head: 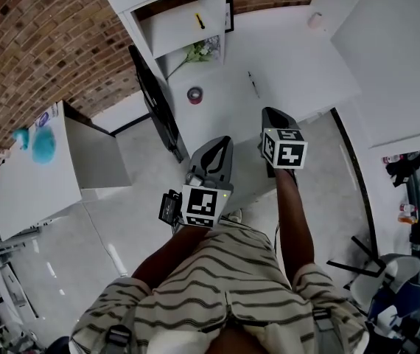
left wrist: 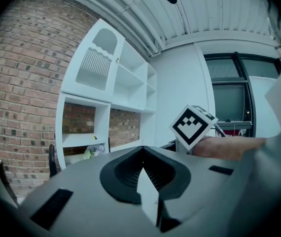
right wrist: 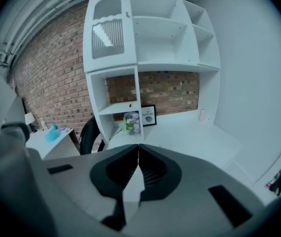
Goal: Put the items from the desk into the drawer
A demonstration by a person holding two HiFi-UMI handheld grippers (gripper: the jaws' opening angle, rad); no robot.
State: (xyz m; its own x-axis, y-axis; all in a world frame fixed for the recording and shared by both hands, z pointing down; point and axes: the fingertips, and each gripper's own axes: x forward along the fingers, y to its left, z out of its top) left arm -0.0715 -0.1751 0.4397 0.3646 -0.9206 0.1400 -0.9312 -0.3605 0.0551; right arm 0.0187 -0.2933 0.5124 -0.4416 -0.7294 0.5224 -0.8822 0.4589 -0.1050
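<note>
On the white desk [head: 284,57] lie a dark roll of tape [head: 194,94] and a thin pen [head: 253,84]. A small pink item [head: 315,20] stands at the desk's far right corner, also seen in the right gripper view [right wrist: 202,115]. A yellow item [head: 199,21] rests on a shelf. My left gripper [head: 223,142] is shut and empty, held in the air short of the desk's near edge. My right gripper [head: 270,113] is shut and empty over the desk's near edge. In each gripper view the jaws meet at the tip: left gripper [left wrist: 142,150], right gripper [right wrist: 138,148]. No drawer is visible.
A white shelf unit [head: 173,21] stands on the desk with a plant [head: 201,50] and a framed picture [right wrist: 149,115]. A black chair [head: 155,102] sits left of the desk. A white side table [head: 26,175] carries a teal object [head: 44,144]. A brick wall is behind.
</note>
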